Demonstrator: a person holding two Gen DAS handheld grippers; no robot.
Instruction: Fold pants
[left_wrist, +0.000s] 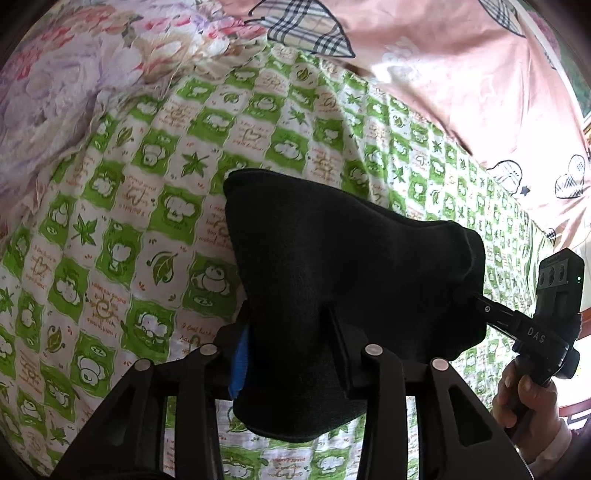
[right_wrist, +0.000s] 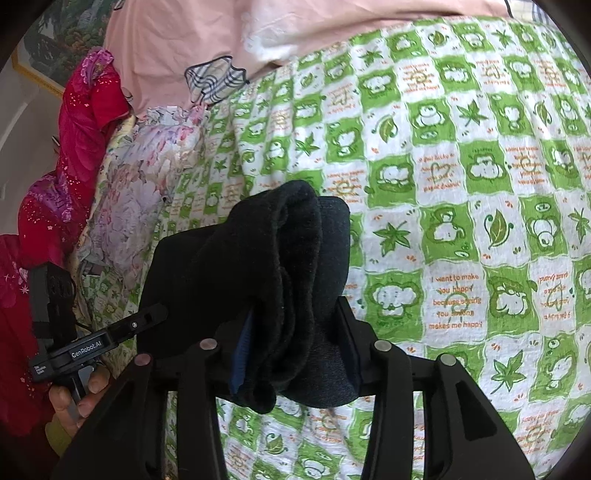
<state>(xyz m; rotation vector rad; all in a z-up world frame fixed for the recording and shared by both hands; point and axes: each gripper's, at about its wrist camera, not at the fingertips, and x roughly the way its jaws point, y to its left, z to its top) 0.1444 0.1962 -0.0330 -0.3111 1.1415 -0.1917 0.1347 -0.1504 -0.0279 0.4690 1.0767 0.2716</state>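
The black pants (left_wrist: 343, 258) hang bunched and folded between my two grippers, lifted above the green-and-white checked bedsheet (left_wrist: 147, 221). My left gripper (left_wrist: 291, 350) is shut on one end of the pants. My right gripper (right_wrist: 291, 343) is shut on the other end, where thick folded layers of the pants (right_wrist: 280, 266) stick up between the fingers. The right gripper also shows at the right edge of the left wrist view (left_wrist: 476, 295), and the left gripper at the left of the right wrist view (right_wrist: 159, 314), both biting into the same bundle.
A pink quilt (left_wrist: 461, 74) with plaid hearts lies along the far side of the bed. A floral blanket (left_wrist: 55, 92) is piled at one end, with red floral bedding (right_wrist: 74, 166) beyond it. The checked sheet (right_wrist: 461, 184) spreads wide under the pants.
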